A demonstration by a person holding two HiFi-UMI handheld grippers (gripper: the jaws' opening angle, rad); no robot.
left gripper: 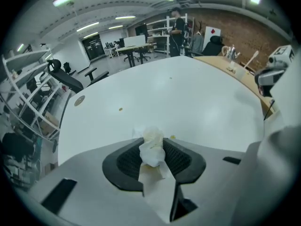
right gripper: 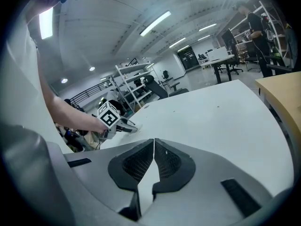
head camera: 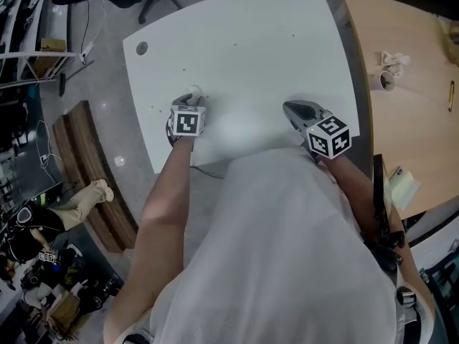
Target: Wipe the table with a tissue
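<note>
Your left tongs (left gripper: 154, 143) pinch a crumpled white paper tissue (left gripper: 151, 150) near the white surface's (left gripper: 188, 98) edge; the head view hides most of it behind the marker cube (head camera: 187, 122). Your right tongs (right gripper: 154, 141) are pressed together, empty

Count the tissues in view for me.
1: a crumpled tissue pinched in the left gripper, at the white table's near-left edge. A pale wad on the wooden table may be another; too small to tell.

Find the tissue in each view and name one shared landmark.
Head view: tissue left of centre, at the tip of the left tongs.
Left gripper view: tissue bottom centre, pinched in the tongs.
Right gripper view: tissue a pale scrap, left of centre.
Shared landmark: the white table.
</note>
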